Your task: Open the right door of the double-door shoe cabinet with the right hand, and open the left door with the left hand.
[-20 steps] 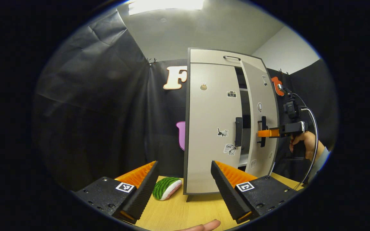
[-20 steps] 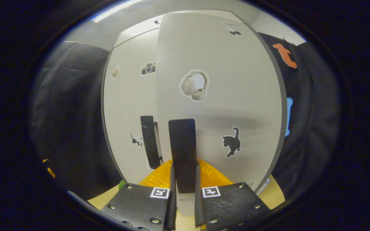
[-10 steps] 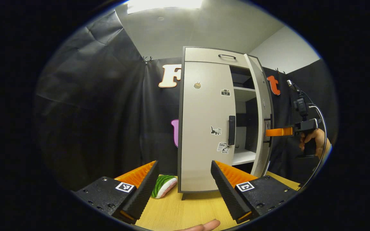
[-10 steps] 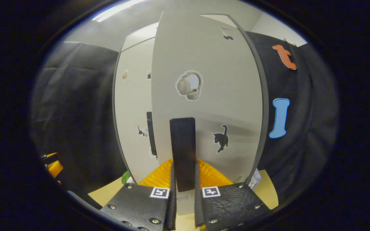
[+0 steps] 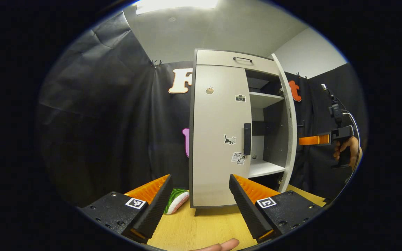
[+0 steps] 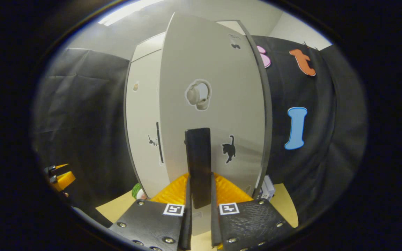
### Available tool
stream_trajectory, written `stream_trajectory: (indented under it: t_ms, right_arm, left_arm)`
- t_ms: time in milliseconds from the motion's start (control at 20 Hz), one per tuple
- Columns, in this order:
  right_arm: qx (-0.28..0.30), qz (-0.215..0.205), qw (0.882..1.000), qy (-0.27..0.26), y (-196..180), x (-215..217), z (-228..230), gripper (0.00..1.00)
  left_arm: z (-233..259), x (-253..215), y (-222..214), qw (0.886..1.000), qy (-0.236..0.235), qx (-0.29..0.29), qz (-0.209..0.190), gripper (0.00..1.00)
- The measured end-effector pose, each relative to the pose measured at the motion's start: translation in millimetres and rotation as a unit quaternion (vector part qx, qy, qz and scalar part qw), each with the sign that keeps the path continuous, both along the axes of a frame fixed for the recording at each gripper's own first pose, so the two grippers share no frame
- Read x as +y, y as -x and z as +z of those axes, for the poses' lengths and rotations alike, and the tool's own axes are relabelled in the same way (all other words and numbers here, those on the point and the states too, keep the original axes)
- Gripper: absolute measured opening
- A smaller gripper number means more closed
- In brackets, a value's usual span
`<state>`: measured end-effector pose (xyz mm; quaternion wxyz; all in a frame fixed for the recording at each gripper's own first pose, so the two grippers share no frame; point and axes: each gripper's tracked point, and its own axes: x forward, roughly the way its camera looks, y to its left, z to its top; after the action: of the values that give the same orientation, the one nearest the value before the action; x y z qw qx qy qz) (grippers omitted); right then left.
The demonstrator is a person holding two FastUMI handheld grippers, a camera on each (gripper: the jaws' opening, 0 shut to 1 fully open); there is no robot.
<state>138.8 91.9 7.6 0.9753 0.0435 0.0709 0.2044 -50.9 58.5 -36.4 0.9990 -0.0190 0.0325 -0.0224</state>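
One right door (image 5: 289,122) swung wide | right gripper (image 6: 199,223) clamps handle (image 6: 198,167)

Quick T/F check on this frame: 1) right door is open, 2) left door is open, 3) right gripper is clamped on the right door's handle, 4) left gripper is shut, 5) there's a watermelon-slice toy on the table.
1. The right door of the pale grey double-door shoe cabinet is open: true, white shelves show inside.
2. The left door is open: false, it sits closed, its black handle untouched.
3. The right gripper is clamped on the right door's black handle: true.
4. The left gripper is shut: false, its fingers stand wide apart, short of the cabinet.
5. A green-and-red watermelon-slice toy lies on the wooden table: true, left of the cabinet's base.
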Motion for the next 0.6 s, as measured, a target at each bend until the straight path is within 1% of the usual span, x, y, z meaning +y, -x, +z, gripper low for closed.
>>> stream_trajectory:
  t_ms: [250,300,350,500,550,600]
  right_arm:
    - [-0.003,-0.030,1.000,0.004,15.3,-42.8,4.4,0.22]
    - [-0.003,-0.038,0.999,0.000,11.0,-49.2,1.2,0.15]
    - [-0.001,-0.045,0.999,0.006,14.5,-57.5,1.6,0.08]
    - [-0.002,-0.069,0.998,0.007,16.4,-81.0,1.2,0.07]
    - [-0.005,-0.075,0.997,0.011,14.0,-91.4,2.2,0.01]
    - [-0.011,-0.074,0.997,0.018,12.4,-99.2,1.4,0.01]
  left_arm:
    - [-1.3,-15.4,2.5,1.000,-0.008,-0.002,-0.012,0.99]
    - [-1.0,-19.8,3.0,1.000,-0.007,-0.003,-0.017,0.99]
    - [-1.9,-25.9,2.4,1.000,-0.005,-0.004,-0.021,0.99]
    - [-6.1,-44.1,0.3,0.999,0.000,0.002,-0.036,0.99]
    - [-8.5,-50.2,0.4,0.999,-0.001,0.004,-0.040,0.99]
    - [-9.4,-55.6,-0.6,0.999,-0.001,0.005,-0.042,0.99]
